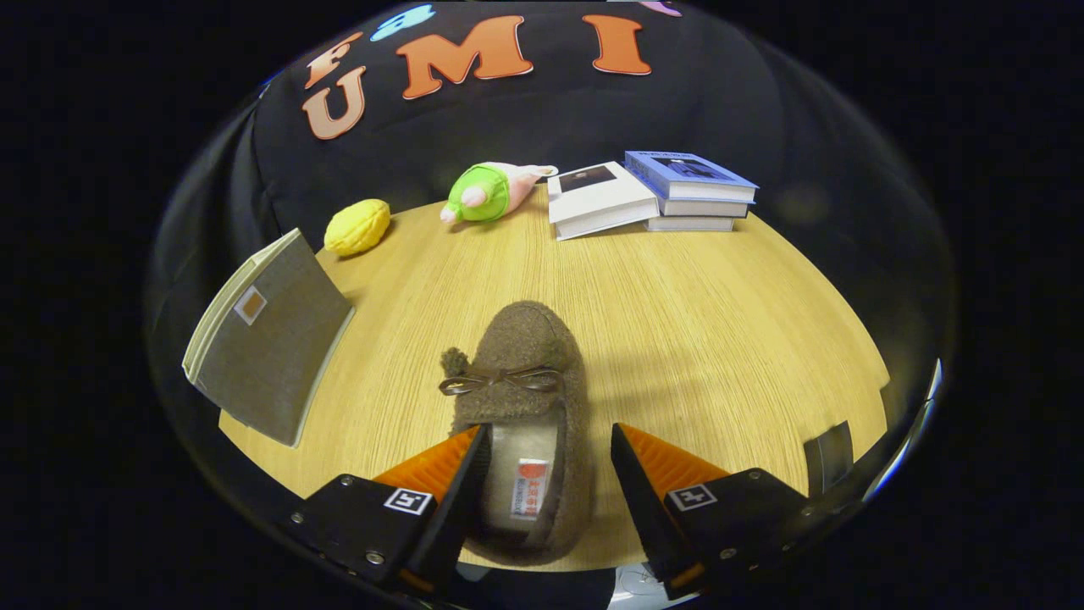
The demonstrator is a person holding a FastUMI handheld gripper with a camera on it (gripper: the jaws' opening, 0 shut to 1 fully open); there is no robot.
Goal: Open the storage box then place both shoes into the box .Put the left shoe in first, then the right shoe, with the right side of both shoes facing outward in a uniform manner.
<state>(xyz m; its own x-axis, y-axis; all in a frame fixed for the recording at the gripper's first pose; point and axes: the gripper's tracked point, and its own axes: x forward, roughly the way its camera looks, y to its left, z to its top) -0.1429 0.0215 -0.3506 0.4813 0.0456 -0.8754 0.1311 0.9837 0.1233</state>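
A brown fuzzy shoe (pixel 525 356) with a small bow lies on the wooden table (pixel 720 322), its toe pointing away from me. Its heel end sits between my fingers. My gripper (pixel 549 428) is open around the shoe's opening. The left finger (pixel 440 466) overlaps the shoe's left rim, and the right finger (pixel 660 466) stands a small gap off its right side. The insole with its label shows between them. A grey fabric storage box (pixel 271 339) with a pale edge stands to the left of the shoe, at the table's left edge.
At the back of the table lie a yellow plush toy (pixel 357 226), a green and pink plush toy (pixel 487 192), a white book (pixel 597 199) and a stack of blue-covered books (pixel 694 191). A small grey object (pixel 827 457) sits at the table's right front edge.
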